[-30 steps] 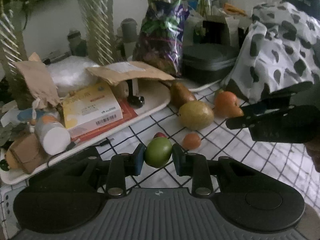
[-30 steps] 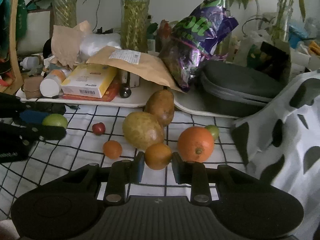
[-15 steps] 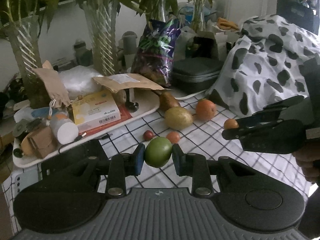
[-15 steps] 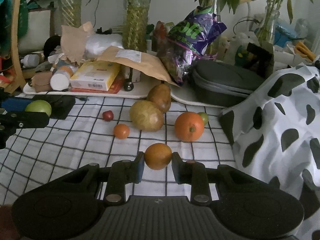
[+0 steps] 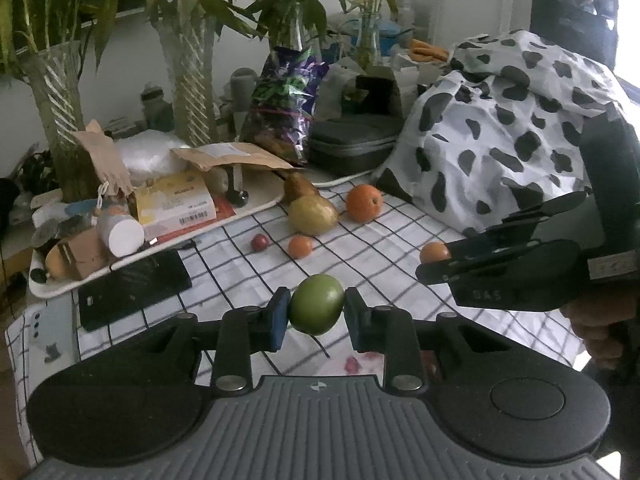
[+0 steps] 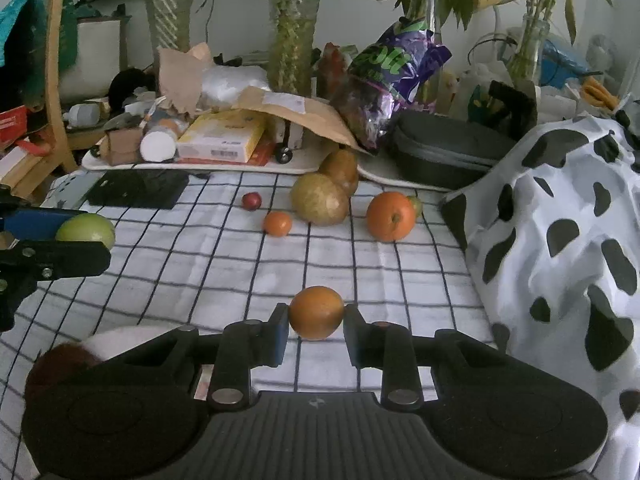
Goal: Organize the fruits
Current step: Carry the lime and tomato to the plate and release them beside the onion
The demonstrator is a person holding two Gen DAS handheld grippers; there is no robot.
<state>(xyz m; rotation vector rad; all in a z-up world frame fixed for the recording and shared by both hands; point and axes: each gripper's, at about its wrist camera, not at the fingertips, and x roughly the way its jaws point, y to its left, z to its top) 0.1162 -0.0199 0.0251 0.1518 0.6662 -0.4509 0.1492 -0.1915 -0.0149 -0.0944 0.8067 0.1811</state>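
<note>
My left gripper (image 5: 316, 314) is shut on a round green fruit (image 5: 317, 309), held above the checked tablecloth (image 5: 372, 256). My right gripper (image 6: 314, 320) is shut on a small orange fruit (image 6: 316, 312), also off the cloth. Each gripper shows in the other's view: the right gripper (image 5: 434, 258) at the right edge, the left gripper (image 6: 86, 234) at the left edge. Farther back on the cloth lie a big orange (image 6: 391, 216), a yellow-green pear (image 6: 319, 199), a brown pear (image 6: 340, 168), a small tangerine (image 6: 277, 223), a tiny red fruit (image 6: 251, 201) and a small green fruit (image 6: 415, 204) behind the orange.
A white tray (image 6: 312, 166) piled with boxes, a paper bag and a bottle lines the back, with plant vases (image 6: 294, 28) behind it. A black flat pad (image 6: 138, 188) lies at back left. A cow-print cloth heap (image 6: 568, 216) fills the right side. A dark case (image 6: 444, 150) sits beside it.
Both grippers have pulled back and risen from the fruit group, each keeping its fruit. The fruits on the cloth now look smaller and farther away.
</note>
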